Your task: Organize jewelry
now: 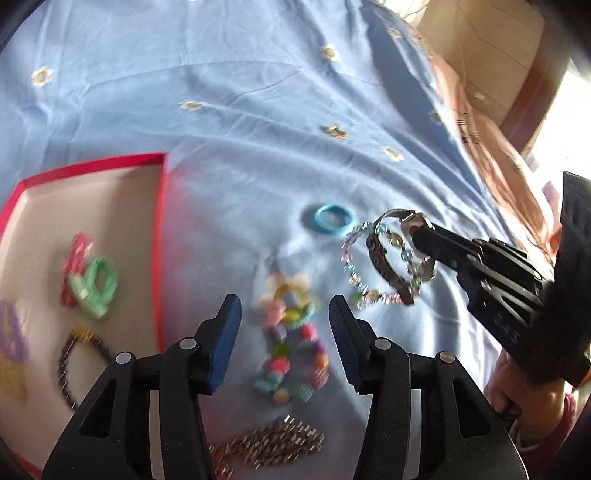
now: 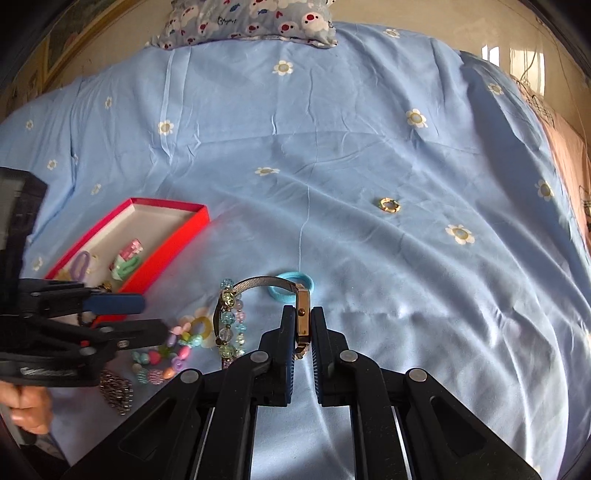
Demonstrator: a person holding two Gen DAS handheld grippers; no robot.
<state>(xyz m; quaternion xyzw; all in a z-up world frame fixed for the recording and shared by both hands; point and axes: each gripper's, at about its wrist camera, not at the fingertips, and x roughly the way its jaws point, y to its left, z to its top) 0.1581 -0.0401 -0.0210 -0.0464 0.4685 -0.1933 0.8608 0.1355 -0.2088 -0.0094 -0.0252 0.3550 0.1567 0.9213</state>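
My right gripper [image 2: 303, 314] is shut on a wristwatch [image 2: 303, 312], holding its square case above the blue bedsheet; the strap [image 2: 258, 282] loops out to the left. In the left wrist view the watch [image 1: 415, 221] hangs over a pastel crystal bead bracelet [image 1: 354, 273], and the right gripper [image 1: 419, 234] reaches in from the right. My left gripper [image 1: 284, 321] is open above a colourful bead bracelet with a flower [image 1: 291, 339]. A red box [image 1: 160, 236] at left holds hair ties and a dark bead bracelet [image 1: 70, 365].
A blue hair ring [image 1: 330, 219] lies beyond the watch. A metal chain bracelet [image 1: 273, 445] lies near the left gripper. A small gold ring [image 2: 389, 205] lies farther out on the sheet. A patterned pillow [image 2: 251, 18] sits at the bed's far end.
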